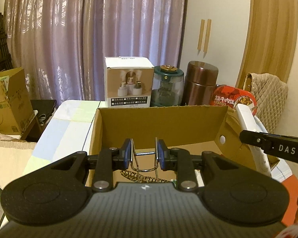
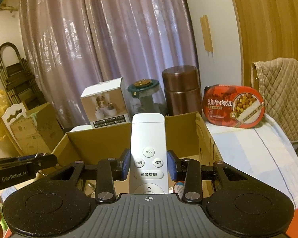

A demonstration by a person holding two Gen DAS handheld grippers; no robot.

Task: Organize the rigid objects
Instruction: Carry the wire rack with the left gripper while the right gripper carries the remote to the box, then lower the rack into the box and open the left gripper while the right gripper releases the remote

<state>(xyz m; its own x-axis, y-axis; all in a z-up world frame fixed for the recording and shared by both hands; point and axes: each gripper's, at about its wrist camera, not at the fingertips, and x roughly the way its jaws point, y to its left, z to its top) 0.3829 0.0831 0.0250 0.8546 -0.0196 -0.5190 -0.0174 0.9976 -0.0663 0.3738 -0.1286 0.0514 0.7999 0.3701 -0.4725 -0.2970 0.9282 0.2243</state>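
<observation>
Left gripper (image 1: 144, 152): clamped on a wire rack (image 1: 144, 161), over the open box (image 1: 163, 122).
Right gripper (image 2: 149, 163): clamped on a white remote (image 2: 148, 138), over the same box.
Behind box: small carton (image 1: 129, 81), green jar (image 1: 166, 85), brown flask (image 1: 200, 83), red food tub (image 2: 233, 106).

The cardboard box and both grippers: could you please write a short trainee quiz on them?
1. True or false: the right gripper is shut on a white remote.
2. What does the left gripper hold: A a wire clip, B a spoon, C nothing?
3. Which item stands furthest right behind the cardboard box?

Key: 1 true. 2 A. 3 The red meal tub.
</observation>
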